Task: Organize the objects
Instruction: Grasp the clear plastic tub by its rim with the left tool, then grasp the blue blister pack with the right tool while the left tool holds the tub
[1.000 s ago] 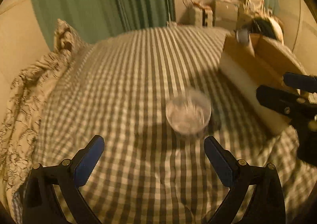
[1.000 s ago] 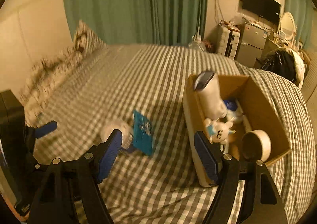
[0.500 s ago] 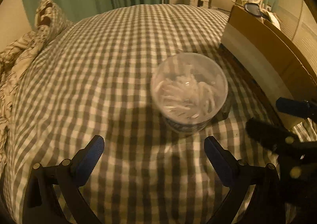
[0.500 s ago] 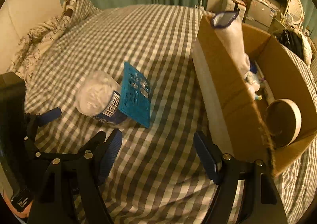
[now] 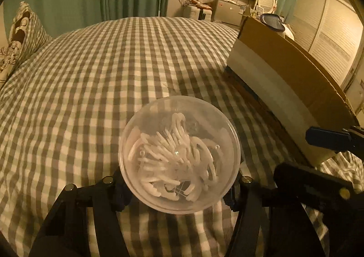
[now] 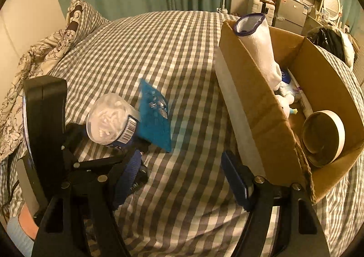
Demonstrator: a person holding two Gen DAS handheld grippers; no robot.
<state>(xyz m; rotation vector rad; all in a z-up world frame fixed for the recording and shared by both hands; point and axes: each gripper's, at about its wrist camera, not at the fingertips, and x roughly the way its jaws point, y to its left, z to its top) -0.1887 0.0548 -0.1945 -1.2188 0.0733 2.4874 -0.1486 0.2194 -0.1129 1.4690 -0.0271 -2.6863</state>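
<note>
A clear round tub of white plastic pieces [image 5: 179, 154] sits between the fingers of my left gripper [image 5: 179, 185], which is shut on its sides. In the right wrist view the tub [image 6: 111, 119] is tilted, held by the left gripper [image 6: 127, 150], beside a teal flat card [image 6: 154, 116] lying on the checked bedspread [image 6: 173, 36]. My right gripper [image 6: 182, 179] is open and empty, low over the bed just left of the cardboard box [image 6: 257, 102].
The cardboard box [image 5: 284, 70] stands on the bed at the right and holds a white sock roll [image 6: 257, 45], a tape roll [image 6: 323, 136], a tube and small toys. Pillows [image 6: 56, 38] lie at the far left. Green curtains and furniture stand behind.
My left gripper has come down around the tub and shut on it. My right gripper has moved lower, closer to the box's near side.
</note>
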